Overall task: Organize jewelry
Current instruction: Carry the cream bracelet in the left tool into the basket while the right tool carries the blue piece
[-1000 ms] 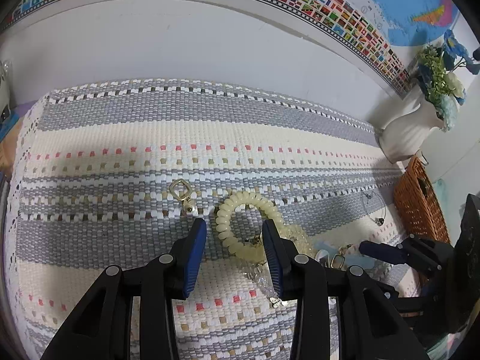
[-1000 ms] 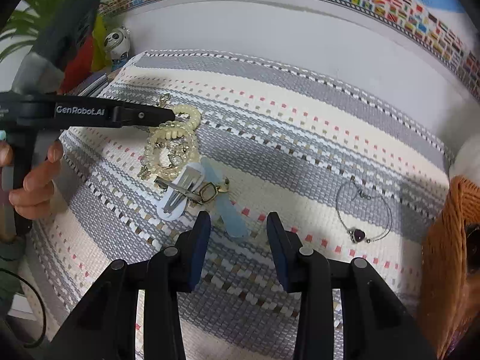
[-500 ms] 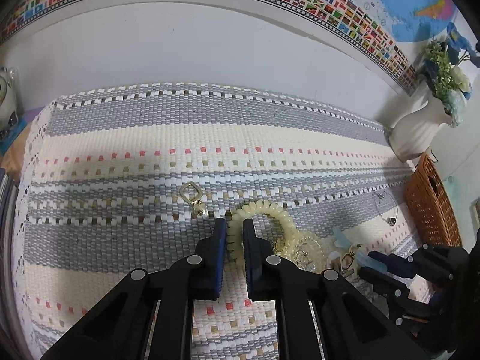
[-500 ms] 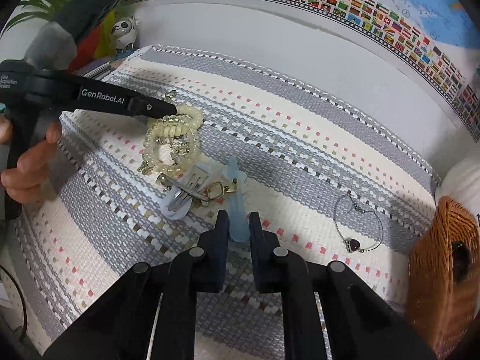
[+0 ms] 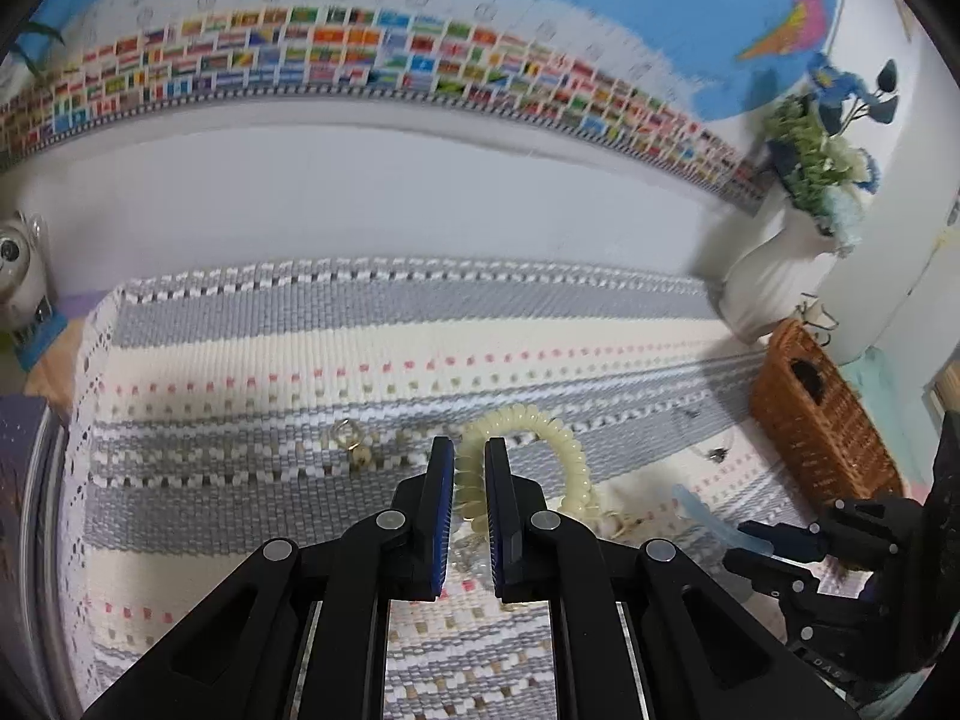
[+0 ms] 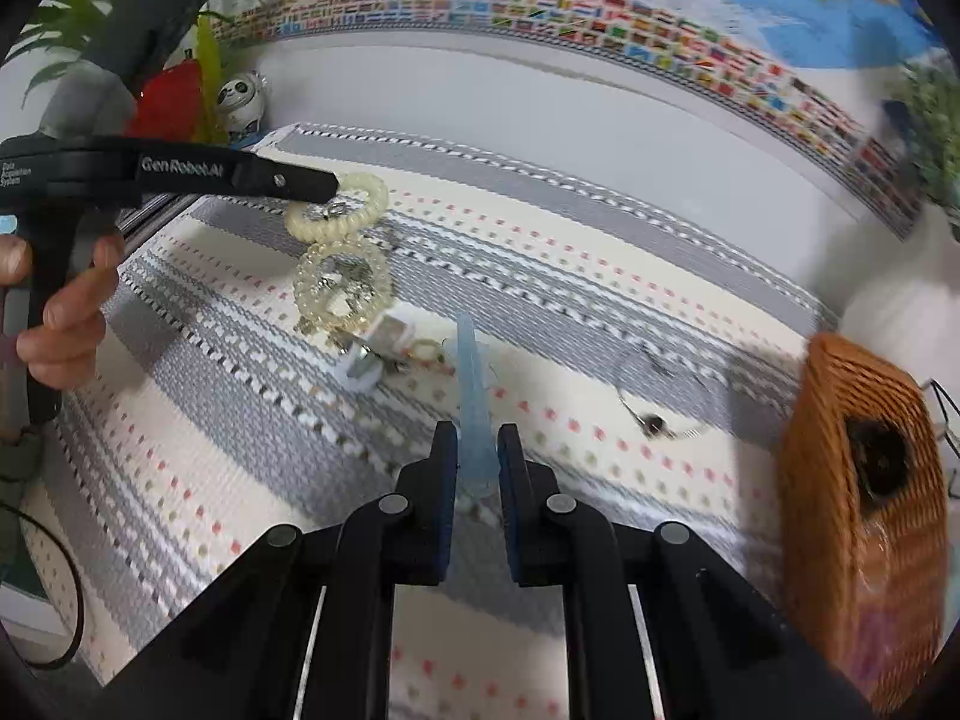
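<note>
Both claws, wide apart a sec ago, are now clamped and lifted a bit off the striped woven mat [image 5: 252, 348] on the bench, flag-bordered map [image 5: 360, 54] behind, wicker basket [image 6: 864, 516] at right. Left claw [image 5: 467, 468] grips the pale coil bracelet [image 5: 558, 450]; right claw [image 6: 477, 456] pinches the light-blue clip [image 6: 471, 396] — both angled downward.

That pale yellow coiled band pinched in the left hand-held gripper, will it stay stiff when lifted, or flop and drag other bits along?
The coiled band probably flexes: its loop sags from the left hand-held gripper. It looks like light plastic. In the right wrist view a second beaded ring hangs just below it, apparently snagged, so it may drag that along.
</note>
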Motion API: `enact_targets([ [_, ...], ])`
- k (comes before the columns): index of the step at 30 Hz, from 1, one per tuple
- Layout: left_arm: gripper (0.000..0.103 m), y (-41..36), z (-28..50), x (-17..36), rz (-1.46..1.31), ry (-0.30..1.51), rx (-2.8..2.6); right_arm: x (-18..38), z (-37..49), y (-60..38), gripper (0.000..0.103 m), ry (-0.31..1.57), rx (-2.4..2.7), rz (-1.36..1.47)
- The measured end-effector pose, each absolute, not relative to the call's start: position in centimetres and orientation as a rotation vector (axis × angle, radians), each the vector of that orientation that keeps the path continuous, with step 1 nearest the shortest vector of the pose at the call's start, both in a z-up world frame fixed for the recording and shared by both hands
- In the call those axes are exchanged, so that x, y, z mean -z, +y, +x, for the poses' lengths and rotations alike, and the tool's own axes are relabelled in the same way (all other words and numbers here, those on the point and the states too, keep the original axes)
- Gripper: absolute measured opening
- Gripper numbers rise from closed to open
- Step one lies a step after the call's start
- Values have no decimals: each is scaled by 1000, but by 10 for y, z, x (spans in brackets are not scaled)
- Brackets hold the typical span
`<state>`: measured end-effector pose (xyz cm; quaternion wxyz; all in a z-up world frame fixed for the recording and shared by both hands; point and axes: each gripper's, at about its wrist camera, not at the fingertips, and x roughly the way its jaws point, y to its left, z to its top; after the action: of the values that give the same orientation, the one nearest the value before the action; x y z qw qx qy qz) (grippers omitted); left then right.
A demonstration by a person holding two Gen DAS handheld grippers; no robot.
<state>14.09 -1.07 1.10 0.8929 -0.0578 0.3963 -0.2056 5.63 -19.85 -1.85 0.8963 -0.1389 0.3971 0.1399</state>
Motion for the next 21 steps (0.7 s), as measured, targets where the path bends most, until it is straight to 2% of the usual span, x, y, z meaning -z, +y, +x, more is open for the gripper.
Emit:
enact_targets([
  [12,10,-13,131,-20,-127,799,460,-7,30,-235,15,785,-240,-204],
  [21,10,-69,107,-66,-35,742,563,-45,-7,-266,15,702,-205,-165],
])
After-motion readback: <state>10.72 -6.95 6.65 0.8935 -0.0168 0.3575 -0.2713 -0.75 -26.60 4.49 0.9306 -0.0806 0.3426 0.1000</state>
